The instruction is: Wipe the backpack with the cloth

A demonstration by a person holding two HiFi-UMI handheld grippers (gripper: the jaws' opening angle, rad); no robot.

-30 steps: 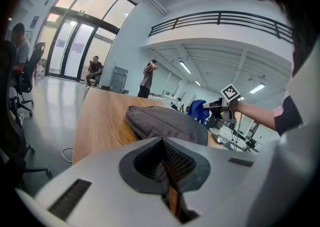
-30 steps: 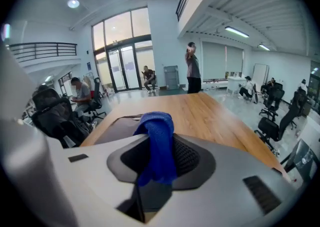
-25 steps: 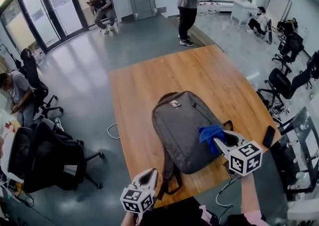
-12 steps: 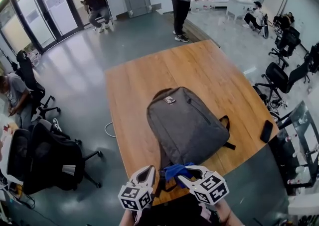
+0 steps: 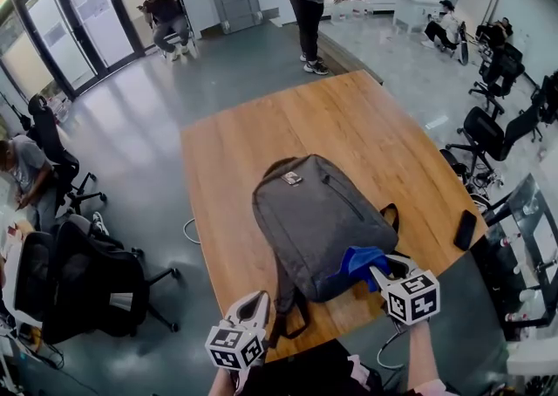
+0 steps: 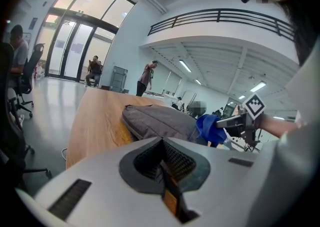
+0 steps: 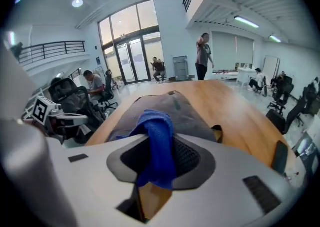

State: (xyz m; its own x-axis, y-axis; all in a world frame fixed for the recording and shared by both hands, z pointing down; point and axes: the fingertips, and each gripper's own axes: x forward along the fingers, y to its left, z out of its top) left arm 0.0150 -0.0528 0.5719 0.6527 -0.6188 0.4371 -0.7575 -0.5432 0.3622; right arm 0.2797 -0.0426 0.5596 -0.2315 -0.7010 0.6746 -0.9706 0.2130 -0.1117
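Note:
A grey backpack [image 5: 323, 224] lies flat on the wooden table [image 5: 261, 150], its straps hanging toward the near edge. My right gripper [image 5: 377, 270] is shut on a blue cloth [image 5: 362, 261], which rests on the backpack's near right corner. In the right gripper view the blue cloth [image 7: 156, 146] hangs bunched between the jaws, with the backpack [image 7: 180, 108] just beyond. My left gripper [image 5: 255, 307] is shut and holds nothing, off the table's near edge, left of the straps. The left gripper view shows the backpack [image 6: 155, 121] and the blue cloth [image 6: 210, 128] ahead.
A black phone [image 5: 465, 229] lies at the table's right edge. Black office chairs [image 5: 83, 276] stand to the left, others [image 5: 488, 133] to the right. A person [image 5: 307, 2] stands beyond the far end; other people sit around the room.
My right gripper swung with the cloth from the backpack's right side down to the near edge, then back up onto the near right corner. The left gripper barely moved.

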